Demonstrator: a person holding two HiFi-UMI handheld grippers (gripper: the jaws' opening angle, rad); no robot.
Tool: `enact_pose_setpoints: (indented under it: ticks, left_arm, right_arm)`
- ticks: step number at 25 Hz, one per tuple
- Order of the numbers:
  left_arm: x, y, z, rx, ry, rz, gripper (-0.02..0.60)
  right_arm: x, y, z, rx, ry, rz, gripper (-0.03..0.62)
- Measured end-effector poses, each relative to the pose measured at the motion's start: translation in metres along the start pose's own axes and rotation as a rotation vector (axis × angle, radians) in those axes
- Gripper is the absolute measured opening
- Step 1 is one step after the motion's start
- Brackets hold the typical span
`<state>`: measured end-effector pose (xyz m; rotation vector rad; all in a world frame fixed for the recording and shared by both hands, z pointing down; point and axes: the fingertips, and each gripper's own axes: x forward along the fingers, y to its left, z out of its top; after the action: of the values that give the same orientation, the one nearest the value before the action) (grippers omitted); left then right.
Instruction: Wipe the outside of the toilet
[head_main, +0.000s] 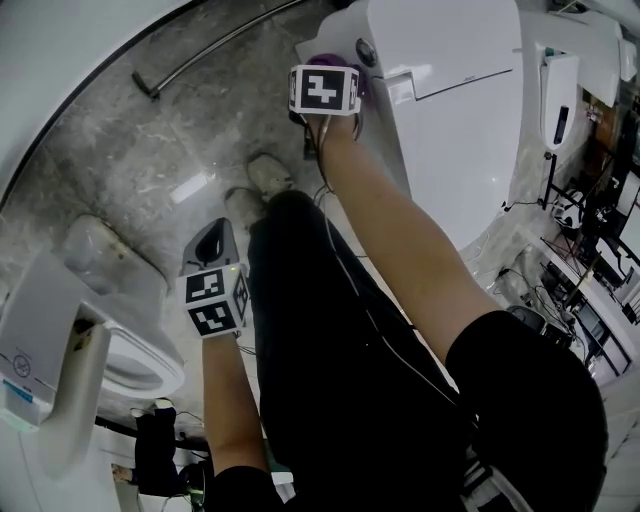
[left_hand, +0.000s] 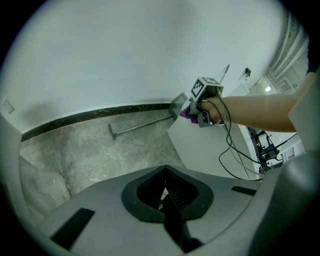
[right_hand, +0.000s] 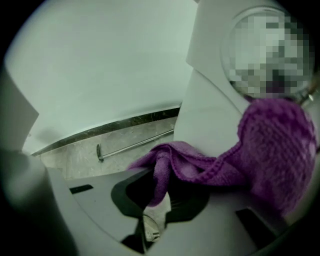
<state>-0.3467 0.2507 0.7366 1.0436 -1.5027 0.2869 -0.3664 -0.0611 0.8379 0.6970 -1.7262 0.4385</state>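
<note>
Right claw clamped on one purple cloth, cloth against the white toilet at upper centre, left claw closed together on nothing at lower left, second toilet beside it, blue label unreadable, one metal bar upper left.

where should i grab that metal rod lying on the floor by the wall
Probably mid-shaft on the metal rod, coming straight down with the jaws set across its length. It is thin and straight and lies flat on the floor, so only its top and sides are open.
</note>
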Motion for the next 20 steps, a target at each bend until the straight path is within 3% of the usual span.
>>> enact_pose_setpoints:
  ticks: [11, 17, 20]
  left_arm:
    - [0.009, 0.01, 0.02, -0.031, 0.005, 0.009, 0.008]
    - [0.002, 0.007, 0.037, -0.006, -0.019, 0.028, 0.008]
    - [-0.01, 0.002, 0.059, 0.012, -0.07, 0.056, 0.008]
  right_arm:
    - [0.015, 0.015, 0.057, 0.01, -0.073, 0.021, 0.051]
    - [-0.01, 0.037, 0.106, -0.116, -0.337, 0.142, 0.051]
    - [-0.046, 0.041, 0.12, -0.11, -0.422, 0.196, 0.051]
